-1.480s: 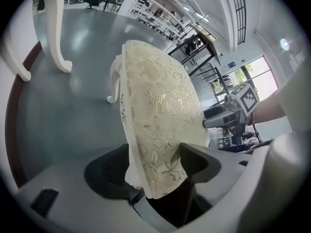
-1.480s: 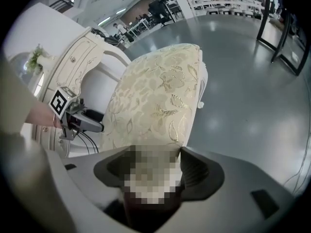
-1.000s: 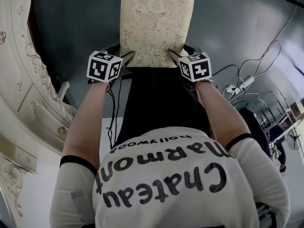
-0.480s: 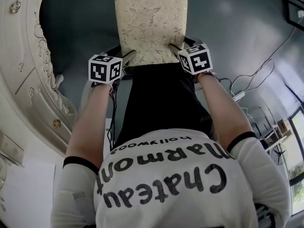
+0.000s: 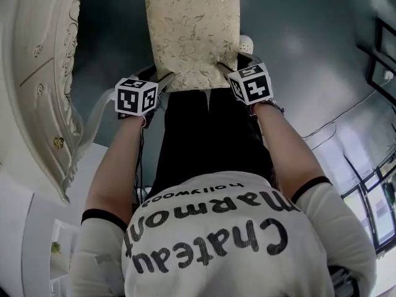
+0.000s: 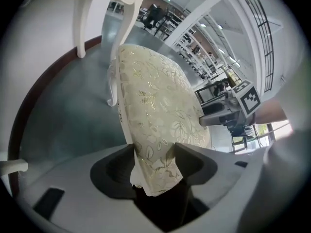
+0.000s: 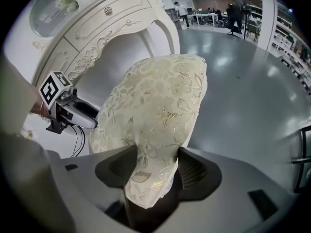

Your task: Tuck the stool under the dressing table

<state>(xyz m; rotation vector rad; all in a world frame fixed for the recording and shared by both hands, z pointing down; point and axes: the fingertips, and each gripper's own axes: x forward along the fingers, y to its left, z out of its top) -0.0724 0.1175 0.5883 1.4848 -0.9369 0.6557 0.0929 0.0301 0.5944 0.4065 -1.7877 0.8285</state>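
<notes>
Head view | stool [image 5: 192,33]: cream cushion, gold leaf pattern | left gripper [image 5: 166,76], right gripper [image 5: 226,67] pinching corners

Both bare arms [image 5: 117,166] reach forward and down. The left gripper [image 5: 166,78] and right gripper [image 5: 226,67] each clamp their fingers [image 7: 197,169] on a near corner of the stool cushion [image 5: 192,36].

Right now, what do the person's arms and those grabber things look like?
The left gripper and right gripper are pale grey with dark jaw pads, each carrying a white cube of black square markers. A thin black cable hangs by the left arm. The person wears a white T-shirt with black lettering and black-edged short sleeves.
</notes>
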